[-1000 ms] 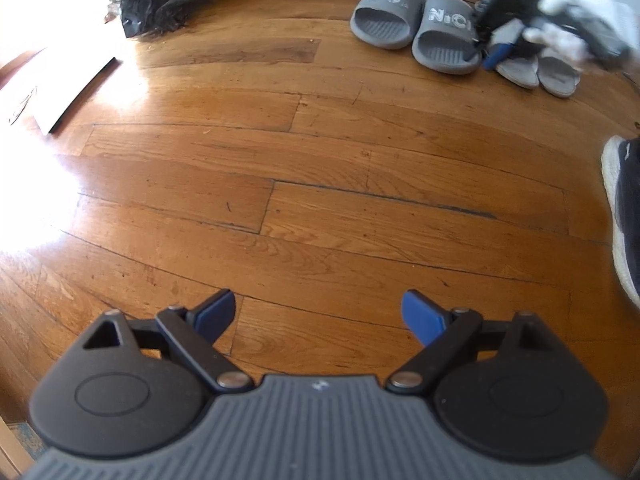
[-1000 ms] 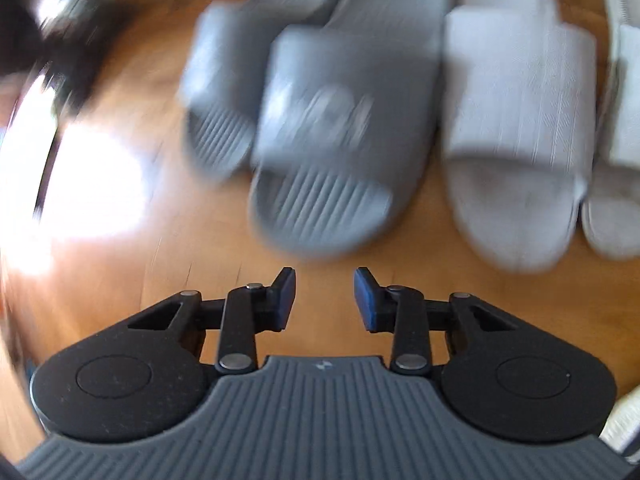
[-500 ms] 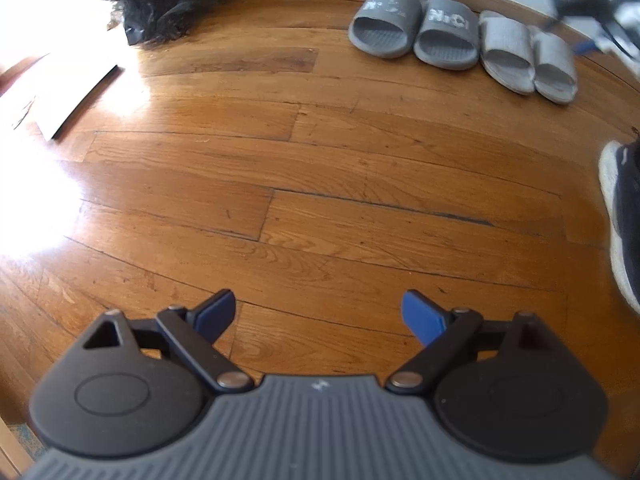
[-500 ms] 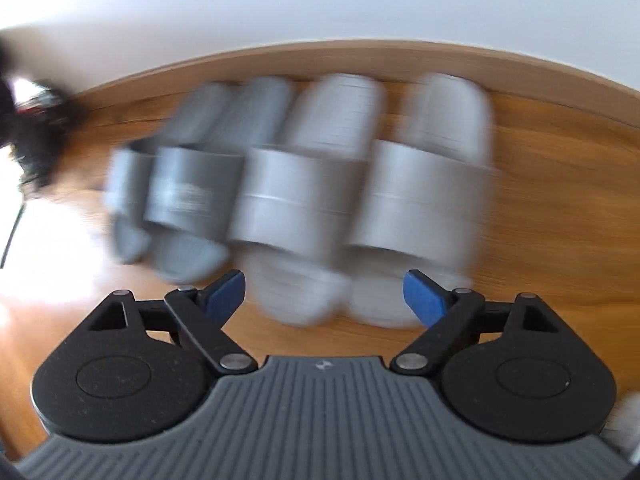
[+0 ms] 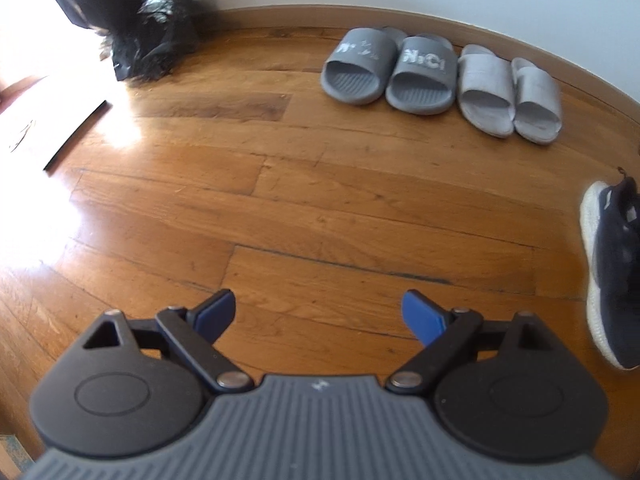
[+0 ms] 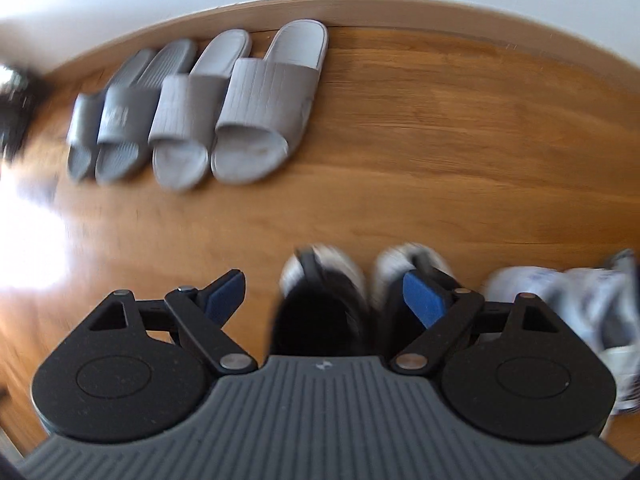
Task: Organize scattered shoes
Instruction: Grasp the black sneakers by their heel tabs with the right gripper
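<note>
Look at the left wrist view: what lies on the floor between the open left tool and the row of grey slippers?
Only bare wooden floor separates the left tool from the grey slippers.

Glossy wood floor (image 5: 320, 208) — matt rubbery slippers (image 5: 420, 76).

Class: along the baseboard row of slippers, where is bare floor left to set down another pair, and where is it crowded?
Free: the boards right of the light grey slippers along the baseboard, and the wide middle floor. Crowded: the slipper row itself, dark grey pair included, and around the dark sneakers.
</note>
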Demonstrator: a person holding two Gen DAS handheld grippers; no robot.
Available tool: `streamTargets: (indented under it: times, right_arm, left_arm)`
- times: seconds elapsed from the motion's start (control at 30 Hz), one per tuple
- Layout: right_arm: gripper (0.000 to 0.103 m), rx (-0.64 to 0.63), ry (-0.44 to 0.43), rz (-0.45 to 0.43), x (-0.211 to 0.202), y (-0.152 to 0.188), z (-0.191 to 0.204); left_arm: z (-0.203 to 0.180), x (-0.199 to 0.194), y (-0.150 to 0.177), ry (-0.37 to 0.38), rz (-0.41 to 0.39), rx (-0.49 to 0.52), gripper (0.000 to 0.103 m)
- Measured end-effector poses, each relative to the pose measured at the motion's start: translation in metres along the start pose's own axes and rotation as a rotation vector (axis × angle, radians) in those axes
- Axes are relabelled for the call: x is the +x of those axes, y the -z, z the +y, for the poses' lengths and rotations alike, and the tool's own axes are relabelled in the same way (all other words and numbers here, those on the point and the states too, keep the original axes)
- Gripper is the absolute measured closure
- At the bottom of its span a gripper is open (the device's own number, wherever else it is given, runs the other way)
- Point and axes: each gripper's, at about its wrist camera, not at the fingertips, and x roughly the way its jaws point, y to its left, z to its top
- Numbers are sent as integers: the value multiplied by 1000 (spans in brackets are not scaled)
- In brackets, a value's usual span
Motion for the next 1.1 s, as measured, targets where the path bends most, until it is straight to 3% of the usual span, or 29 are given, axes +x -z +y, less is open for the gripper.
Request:
streamTargets:
  times: [0.13,0.23,0.37,0.43,0.47,0.5,0.53,0.6,0.7,0.8,1.1]
  right_arm:
    - [16,-40,-30,28,-18,49,-20]
    - [15,-29,-43,28,-5,67,-34]
    - [14,-62,-59,-58,19,58,-34]
    - [13,-32,-53,-39,53,44,-33]
    - [20,-11,-46,-23,65,40,-34]
    - [38,-3,-37,-6,85,35,-34]
    - [84,-25,-15,3,104,31,-32]
    - [85,-44,20,-9,113,25,-30]
    - [86,42,76,-45,117,-2,-44]
    - [86,112,75,-58,123,-36,-65]
    - [86,146,131,-177,161,-178,-87]
  left_arm:
    - [-31,-8,6,105,-19,83,12]
    - [-44,-10,11,115,-24,137,12]
    - [-48,-1,13,89,4,137,12]
    - [-50,6,13,73,27,129,12]
    - [-51,8,12,68,33,129,12]
    - [-53,9,12,63,37,132,12]
    - [-54,11,11,60,41,134,12]
    - [-56,15,11,57,55,139,12]
    - [-55,21,12,38,83,146,12]
    - [-50,32,9,10,115,137,12]
    - [-47,51,2,-17,158,136,12]
